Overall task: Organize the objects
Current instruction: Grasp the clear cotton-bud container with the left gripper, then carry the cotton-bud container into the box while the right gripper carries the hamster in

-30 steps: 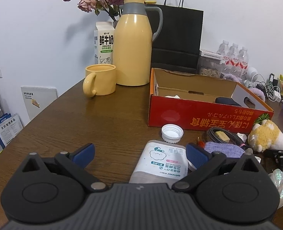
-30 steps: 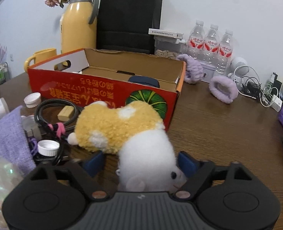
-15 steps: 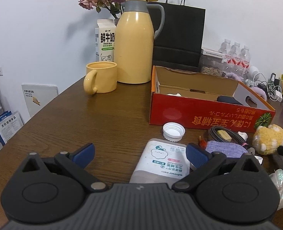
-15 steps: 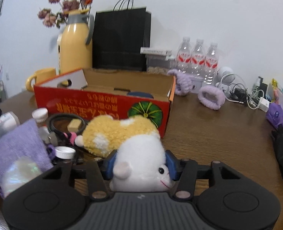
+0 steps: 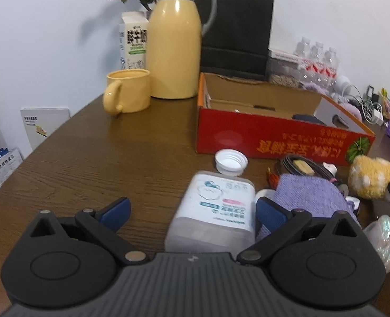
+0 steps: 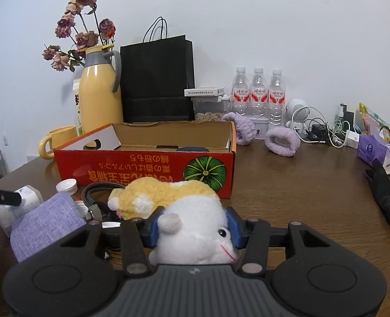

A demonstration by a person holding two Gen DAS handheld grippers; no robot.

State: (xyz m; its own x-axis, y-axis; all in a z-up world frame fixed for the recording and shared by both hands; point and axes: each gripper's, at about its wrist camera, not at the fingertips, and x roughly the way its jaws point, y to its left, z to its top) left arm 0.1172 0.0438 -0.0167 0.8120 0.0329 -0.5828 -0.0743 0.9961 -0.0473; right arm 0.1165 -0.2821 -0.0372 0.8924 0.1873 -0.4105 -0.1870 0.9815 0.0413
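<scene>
Box [image 6: 144,169] open on table [image 6: 287,185], mostly empty, one dark item inside; clutter outside, so most sorting left. Plush [image 6: 184,211] clamped at its white head by right gripper [image 6: 195,227], just in front of box; long axis running away toward box, face nearest camera. Left gripper [image 5: 192,211] released, wide over bottle [image 5: 216,208], not touching

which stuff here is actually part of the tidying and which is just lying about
In play:
- yellow and white plush hamster toy, clamped in right hand-held gripper
- open red cardboard box
- white plastic bottle lying on its side, between open left hand-held gripper

Lying about:
- yellow thermos jug
- black paper bag
- three water bottles
</scene>
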